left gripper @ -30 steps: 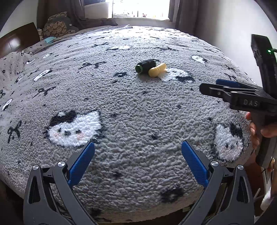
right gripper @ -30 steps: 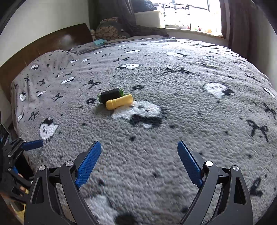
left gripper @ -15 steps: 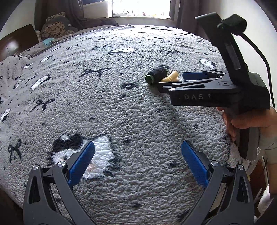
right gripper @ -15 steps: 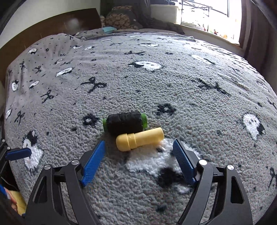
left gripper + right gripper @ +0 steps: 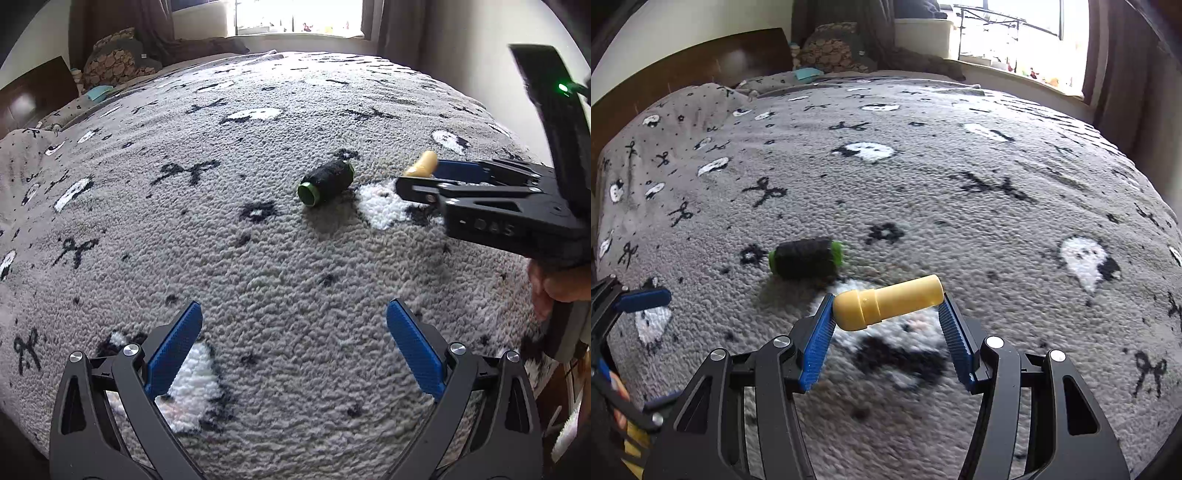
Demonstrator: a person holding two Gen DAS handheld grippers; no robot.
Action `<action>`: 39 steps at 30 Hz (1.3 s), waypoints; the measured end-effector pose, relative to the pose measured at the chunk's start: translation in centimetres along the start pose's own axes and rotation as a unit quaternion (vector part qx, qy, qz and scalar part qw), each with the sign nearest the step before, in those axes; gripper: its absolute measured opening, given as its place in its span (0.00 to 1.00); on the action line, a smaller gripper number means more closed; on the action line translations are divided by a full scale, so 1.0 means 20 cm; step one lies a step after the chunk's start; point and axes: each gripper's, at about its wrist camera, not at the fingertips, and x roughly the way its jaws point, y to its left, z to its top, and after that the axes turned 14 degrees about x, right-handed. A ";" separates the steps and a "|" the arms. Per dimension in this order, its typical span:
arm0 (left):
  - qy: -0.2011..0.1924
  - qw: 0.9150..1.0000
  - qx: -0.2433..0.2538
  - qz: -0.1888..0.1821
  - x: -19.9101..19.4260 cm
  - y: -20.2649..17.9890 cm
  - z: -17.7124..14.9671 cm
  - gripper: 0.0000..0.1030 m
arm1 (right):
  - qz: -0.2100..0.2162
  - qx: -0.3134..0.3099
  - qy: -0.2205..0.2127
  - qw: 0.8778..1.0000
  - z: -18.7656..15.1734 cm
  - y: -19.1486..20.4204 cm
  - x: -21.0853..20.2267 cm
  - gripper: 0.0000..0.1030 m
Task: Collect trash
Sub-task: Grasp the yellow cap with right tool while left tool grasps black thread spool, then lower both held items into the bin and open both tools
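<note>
A yellow plastic tube [image 5: 888, 302] is clamped end to end between the blue pads of my right gripper [image 5: 886, 314] and held just above the blanket; it also shows in the left wrist view [image 5: 421, 164]. A black thread spool with green ends [image 5: 806, 257] lies on the grey blanket just beyond and left of it, also in the left wrist view [image 5: 326, 182]. My left gripper [image 5: 294, 343] is open and empty, low over the blanket, well short of the spool. The right gripper [image 5: 417, 177] shows at the right of the left wrist view.
The grey fleece blanket [image 5: 221, 240] with black bows and white cat faces covers the bed. Pillows [image 5: 834, 51] and a wooden headboard [image 5: 701, 62] are at the far end. A window [image 5: 295, 18] lies beyond. The bed edge drops at the right [image 5: 535, 350].
My right gripper has closed on the yellow tube and lifted it off the blanket, away from the spool. The left gripper has shifted slightly forward and stays open.
</note>
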 end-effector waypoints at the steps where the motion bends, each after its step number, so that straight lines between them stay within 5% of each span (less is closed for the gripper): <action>1: 0.000 1.000 0.000 0.001 0.02 0.00 0.03 0.92 | 0.000 0.004 -0.004 1.000 0.00 -0.04 -0.03 0.56; 13: 0.000 1.000 0.016 0.000 0.31 -0.04 0.39 0.91 | 0.002 0.035 -0.028 0.999 -0.14 -0.39 -0.36 0.56; 15: 0.011 1.000 0.012 -0.011 0.36 -0.03 0.42 0.73 | 0.002 0.034 -0.028 0.999 -0.17 -0.41 -0.39 0.56; 19: 0.022 0.999 0.015 -0.019 0.41 -0.05 0.44 0.59 | 0.000 0.037 -0.033 0.999 -0.20 -0.45 -0.44 0.56; 21: 0.020 0.999 0.018 -0.022 0.39 -0.07 0.43 0.40 | 0.002 0.041 -0.034 0.999 -0.22 -0.48 -0.45 0.56; 24: 0.024 0.999 0.030 -0.021 0.35 -0.10 0.42 0.29 | 0.003 0.047 -0.036 0.998 -0.25 -0.49 -0.48 0.56; 31: 0.022 0.999 0.042 -0.017 0.23 -0.18 0.36 0.27 | 0.011 0.044 -0.051 0.998 -0.30 -0.50 -0.60 0.56; 39: -0.023 0.998 0.063 -0.004 -0.10 -0.32 0.31 0.27 | 0.007 0.030 -0.082 0.996 -0.37 -0.48 -0.81 0.56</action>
